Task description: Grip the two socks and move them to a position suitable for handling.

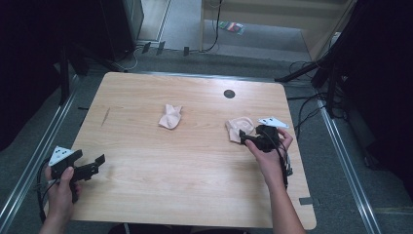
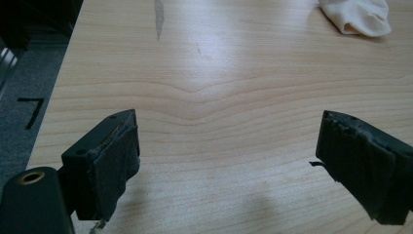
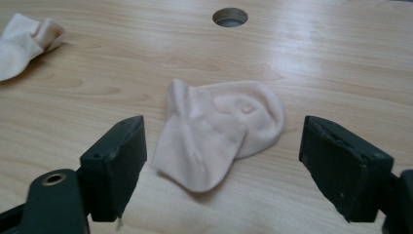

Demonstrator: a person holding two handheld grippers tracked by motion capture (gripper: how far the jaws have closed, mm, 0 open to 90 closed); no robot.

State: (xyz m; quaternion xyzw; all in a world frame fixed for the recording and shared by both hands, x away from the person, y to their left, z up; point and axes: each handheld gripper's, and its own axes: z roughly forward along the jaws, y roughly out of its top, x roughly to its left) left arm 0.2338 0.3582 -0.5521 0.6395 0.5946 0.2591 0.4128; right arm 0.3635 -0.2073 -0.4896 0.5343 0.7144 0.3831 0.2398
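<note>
A soft, pale peach sock point(image 3: 221, 134), folded and rumpled, lies on the smooth wood-grain table point(image 1: 195, 165) at its right side, just ahead of the right gripper point(image 3: 221, 170), whose jaws stand spread wide either side of it. A second crumpled sock point(image 1: 170, 116) sits mid-table. The left gripper point(image 1: 90, 165) hovers low at the near-left corner (jaws likewise wide apart, holding nothing).

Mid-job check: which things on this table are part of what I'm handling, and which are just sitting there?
In the job:
- near sock, lying crumpled between the open jaws of the right gripper
- far sock, mid-table, the likely partner
- left gripper, open over bare wood

Just lying about:
- round hole in the table
- cables on the floor
</note>
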